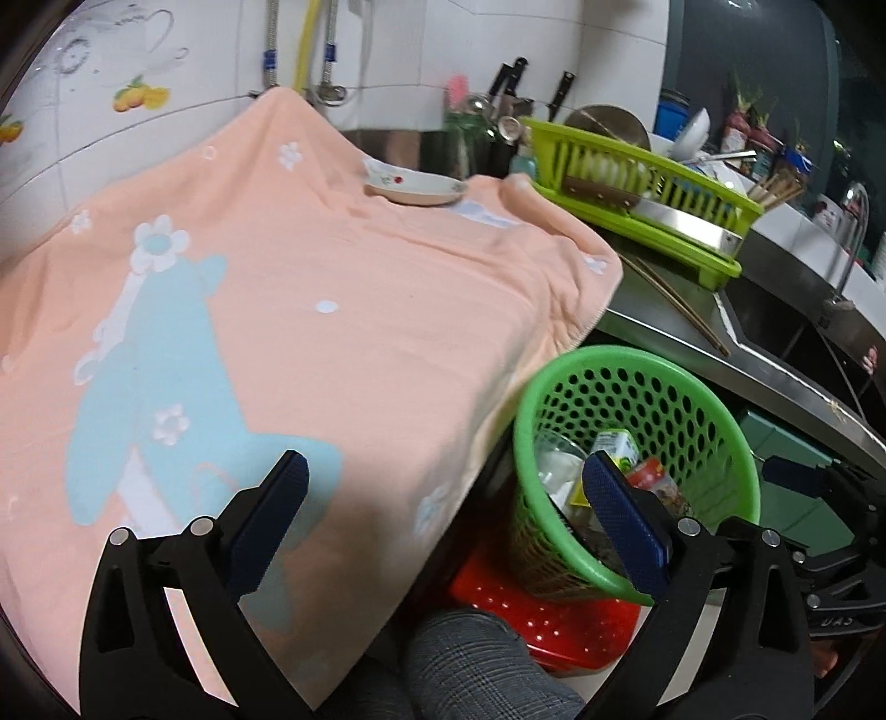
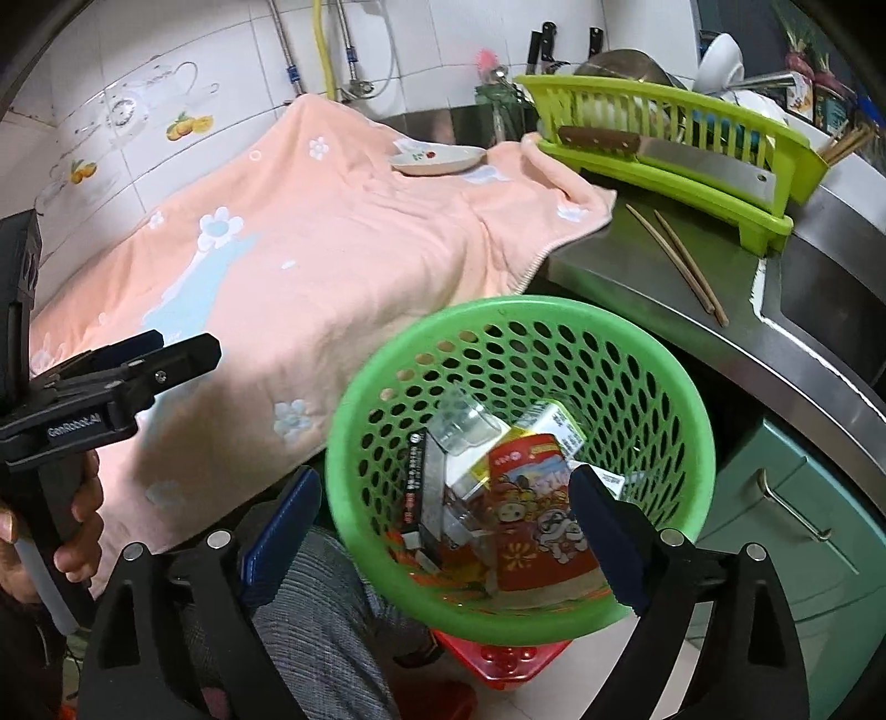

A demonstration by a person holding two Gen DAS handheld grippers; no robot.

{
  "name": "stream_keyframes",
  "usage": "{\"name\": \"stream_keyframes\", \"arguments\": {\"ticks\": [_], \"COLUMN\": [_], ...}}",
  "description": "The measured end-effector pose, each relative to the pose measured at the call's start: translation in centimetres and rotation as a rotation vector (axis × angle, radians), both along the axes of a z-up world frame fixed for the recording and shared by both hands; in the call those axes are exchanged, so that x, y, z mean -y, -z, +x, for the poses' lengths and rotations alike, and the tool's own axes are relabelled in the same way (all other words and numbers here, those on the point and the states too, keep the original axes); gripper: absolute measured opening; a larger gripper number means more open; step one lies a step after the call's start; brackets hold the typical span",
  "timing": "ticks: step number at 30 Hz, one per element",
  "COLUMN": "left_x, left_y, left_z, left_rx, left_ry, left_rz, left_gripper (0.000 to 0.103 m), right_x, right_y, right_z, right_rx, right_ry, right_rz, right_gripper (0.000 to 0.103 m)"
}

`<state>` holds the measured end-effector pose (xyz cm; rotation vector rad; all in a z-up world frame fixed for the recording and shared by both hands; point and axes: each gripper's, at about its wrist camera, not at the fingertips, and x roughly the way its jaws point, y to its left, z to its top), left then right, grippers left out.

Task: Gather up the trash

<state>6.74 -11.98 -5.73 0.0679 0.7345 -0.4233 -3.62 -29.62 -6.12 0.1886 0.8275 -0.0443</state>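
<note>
Green perforated basket (image 2: 515,354) of wrappers (image 2: 531,498) and cartons (tilted) beside the peach-draped counter

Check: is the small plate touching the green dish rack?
Apart. The right wrist view shows pink towel between the plate and the dish rack.

We see a wall of glossy white tiles (image 2: 232,61) with fruit decals, and metal hoses and a yellow pipe (image 2: 324,50) running down it. A stainless steel counter (image 2: 653,288) curves toward a sunken sink (image 2: 830,310). Below sits a teal cabinet (image 2: 797,498) with a metal handle. The pale floor (image 2: 570,681) shows beneath
</note>
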Motion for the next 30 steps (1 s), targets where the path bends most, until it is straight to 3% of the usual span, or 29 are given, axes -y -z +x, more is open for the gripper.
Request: {"name": "stream_keyframes", "arguments": {"ticks": [30], "left_x": [-5.9], "left_y": [-2.8], "left_z": [-2.5], "left_rx": [0.096], "left_ry": [-0.122], "left_rz": [0.007], "left_gripper": [0.098], "right_x": [-2.8], "right_y": [-3.0], "right_z": [0.3], "right_rx": [0.096], "right_ry": [-0.016], "right_rz": [-0.013], "right_gripper": [0.089]}}
